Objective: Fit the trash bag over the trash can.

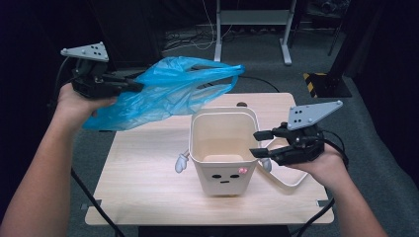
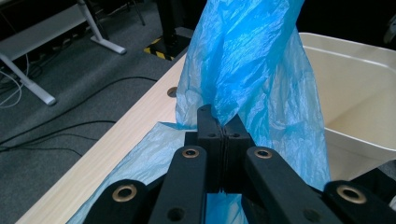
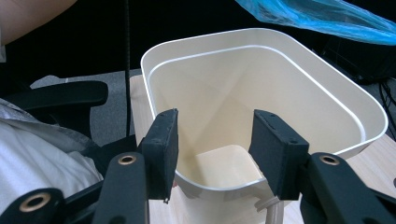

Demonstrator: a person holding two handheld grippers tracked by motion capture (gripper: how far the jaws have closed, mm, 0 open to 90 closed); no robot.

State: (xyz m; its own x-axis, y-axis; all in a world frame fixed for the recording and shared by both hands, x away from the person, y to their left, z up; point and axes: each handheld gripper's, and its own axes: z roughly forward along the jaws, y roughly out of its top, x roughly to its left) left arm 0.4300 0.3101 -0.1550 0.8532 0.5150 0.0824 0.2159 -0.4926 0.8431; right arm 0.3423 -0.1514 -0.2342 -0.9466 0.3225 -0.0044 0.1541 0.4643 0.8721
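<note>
Lining the bin: we are lifting the blue bag toward the open bin.

We are pinching the blue bag [image 1: 168,91] in the left gripper [image 1: 136,85], jaws fully clamped on the film, up over the table's far-left corner. The right gripper [image 1: 258,144] is standing wide, holding nothing, astride the right rim of the cream bin [image 1: 222,148], mid-table. To do it well, we are thinking: find the bag's mouth, spread it above the bin, steady the rim.

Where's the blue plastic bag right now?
In the high view, the blue plastic bag hangs above the table's far left, pinched in the left gripper, behind the cream bin.
</note>
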